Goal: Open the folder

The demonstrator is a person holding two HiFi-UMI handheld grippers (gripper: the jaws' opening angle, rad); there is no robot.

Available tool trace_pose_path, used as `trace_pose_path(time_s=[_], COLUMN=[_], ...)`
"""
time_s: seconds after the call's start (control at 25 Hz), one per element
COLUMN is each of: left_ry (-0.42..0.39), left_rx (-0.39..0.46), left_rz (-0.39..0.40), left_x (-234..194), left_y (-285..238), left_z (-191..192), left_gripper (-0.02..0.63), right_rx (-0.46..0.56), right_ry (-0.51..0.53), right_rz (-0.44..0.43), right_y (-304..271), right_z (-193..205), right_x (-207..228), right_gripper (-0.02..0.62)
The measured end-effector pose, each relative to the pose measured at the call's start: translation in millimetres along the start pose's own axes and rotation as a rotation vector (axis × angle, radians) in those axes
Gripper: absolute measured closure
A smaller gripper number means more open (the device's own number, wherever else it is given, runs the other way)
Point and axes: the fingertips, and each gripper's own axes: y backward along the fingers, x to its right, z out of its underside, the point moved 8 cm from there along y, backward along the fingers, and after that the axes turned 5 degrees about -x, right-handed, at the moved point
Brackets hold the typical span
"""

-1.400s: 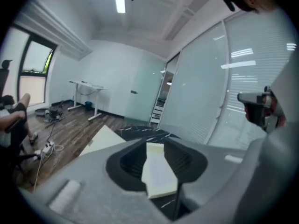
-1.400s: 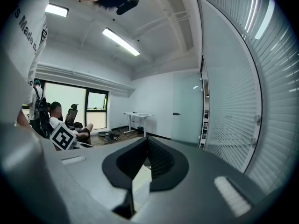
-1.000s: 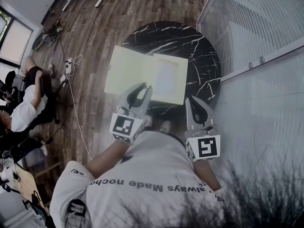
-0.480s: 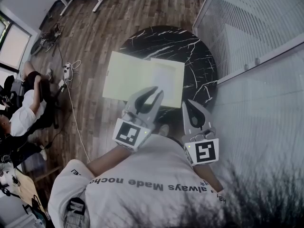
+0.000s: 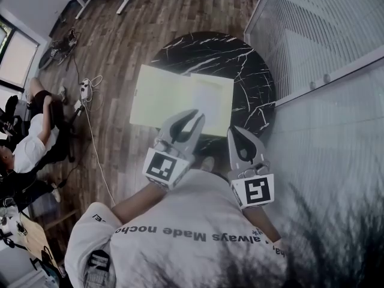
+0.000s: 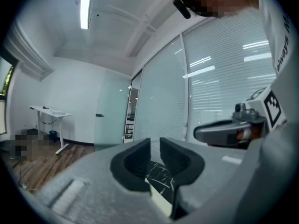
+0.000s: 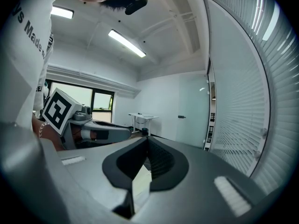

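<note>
The folder (image 5: 180,98) lies on the bench (image 5: 240,56), its left part jutting past the bench's left edge. A glass partition (image 5: 312,35) stands to the right, a power strip (image 5: 86,87) on the floor (image 5: 138,17) to the left.

The folder (image 5: 174,95) is pale yellow. The round surface (image 5: 240,53) is black with white marble veins. The floor (image 5: 120,29) shows brown wood planks.
</note>
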Motion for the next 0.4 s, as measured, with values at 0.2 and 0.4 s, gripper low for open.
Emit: trace_pose_path(time_s=[0.2,0.4], left_ry=[-0.017,-0.01], left_rx=[-0.015,-0.016], left_rz=[0.001,-0.005], left_x=[-2.2,-4.1], left_y=[-2.6,-2.1], left_z=[3.1,1.7], left_gripper=[0.54,0.54], right_rx=[0.002,0.007], right_ry=[-0.009,-0.008], right_rz=[0.003,0.004], right_y=[-3.3,-4.4], right_z=[3.2,-1.0], right_x=[4.2,6.0], right_gripper=[0.594,0.594])
